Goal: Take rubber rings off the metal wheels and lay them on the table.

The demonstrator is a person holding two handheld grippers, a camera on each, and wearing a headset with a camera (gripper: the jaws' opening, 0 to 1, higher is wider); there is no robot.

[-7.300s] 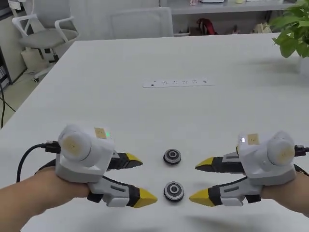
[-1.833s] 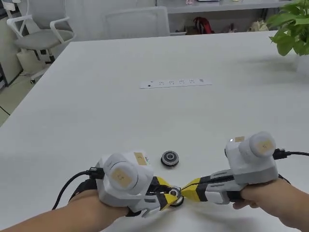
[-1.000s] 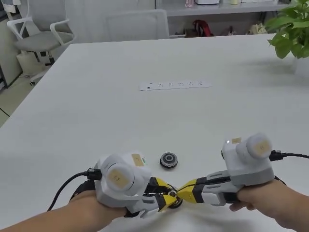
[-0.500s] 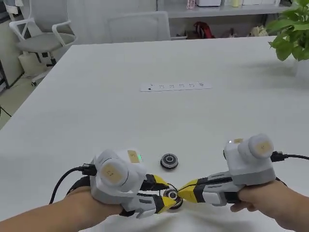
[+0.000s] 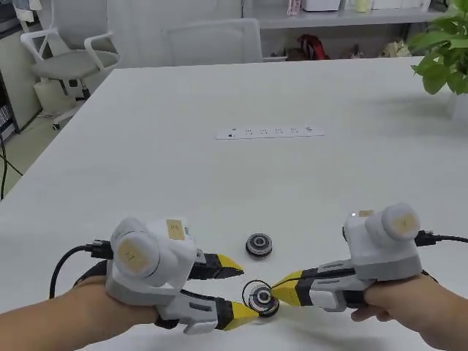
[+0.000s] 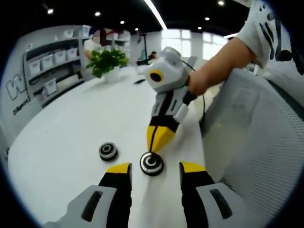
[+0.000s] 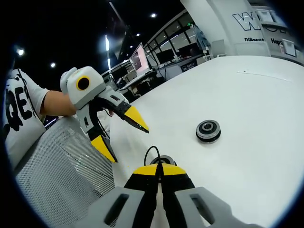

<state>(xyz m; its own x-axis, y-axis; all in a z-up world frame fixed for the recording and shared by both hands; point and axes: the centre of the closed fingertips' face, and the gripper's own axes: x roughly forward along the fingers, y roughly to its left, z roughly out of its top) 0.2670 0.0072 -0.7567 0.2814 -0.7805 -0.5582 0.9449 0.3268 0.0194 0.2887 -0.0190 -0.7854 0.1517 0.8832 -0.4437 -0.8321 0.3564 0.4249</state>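
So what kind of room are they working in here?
Probably an office or meeting room: a large white table with a power strip on it, a swivel chair beside it, and a potted plant.

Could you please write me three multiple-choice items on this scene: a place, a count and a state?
1. Where does the power strip lie?
A) beyond the near wheel and the far wheel
B) between them
C) nearer the person than both

2. How many metal wheels are on the table?
A) one
B) two
C) four

3. How do the left gripper's jaws stand?
A) shut on a wheel
B) open
C) shut on the strip

Key: 1 A, it lies farther up the table; 2 B, two show in each view; 3 B, a gap parts its jaws.
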